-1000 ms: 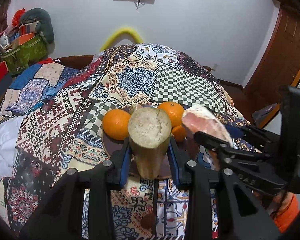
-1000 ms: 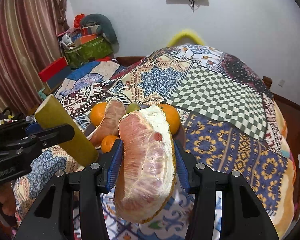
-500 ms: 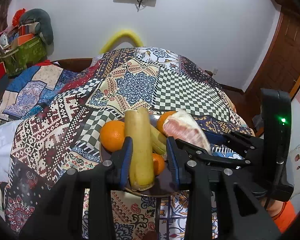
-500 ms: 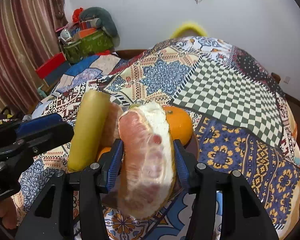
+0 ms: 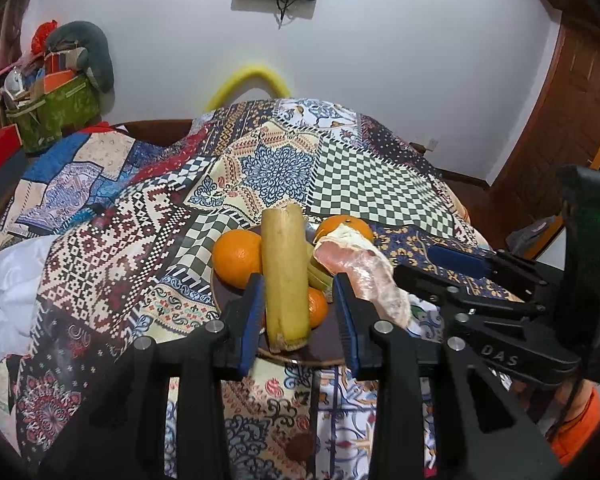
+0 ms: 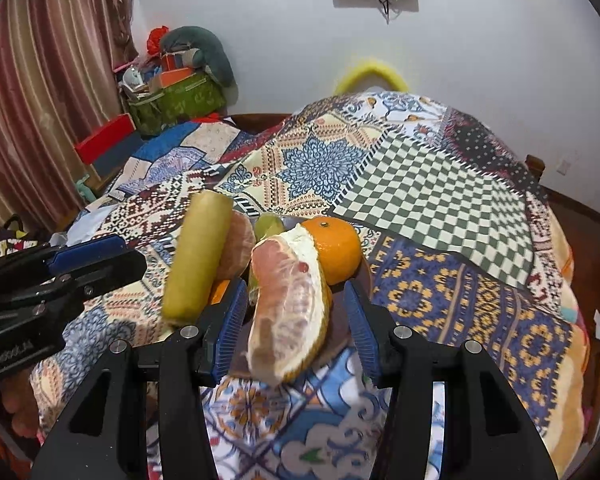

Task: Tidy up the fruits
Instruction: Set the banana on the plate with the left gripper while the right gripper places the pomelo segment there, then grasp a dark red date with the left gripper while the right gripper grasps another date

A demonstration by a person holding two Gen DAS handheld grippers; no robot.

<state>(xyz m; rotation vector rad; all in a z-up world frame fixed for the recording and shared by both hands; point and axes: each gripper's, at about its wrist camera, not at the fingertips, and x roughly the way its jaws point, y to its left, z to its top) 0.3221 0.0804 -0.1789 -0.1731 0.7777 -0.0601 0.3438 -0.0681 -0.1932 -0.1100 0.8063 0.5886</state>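
Yellow-green banana piece, cut off flat at both ends, sits between the blue-padded fingers of the left gripper. One pad touches its side, the other stands off with a gap, so I honestly can't tell if it's pinched or just resting there. The right gripper has a big peeled pink pomelo wedge between its fingers; the pads look slightly spread off it, so no call on that grip either. Both pieces are over a dark round plate on the patchwork quilt covering the bed. On the plate: a large orange on the left, another orange at the back, a small tangerine, and some pale green fruit pieces in the middle.
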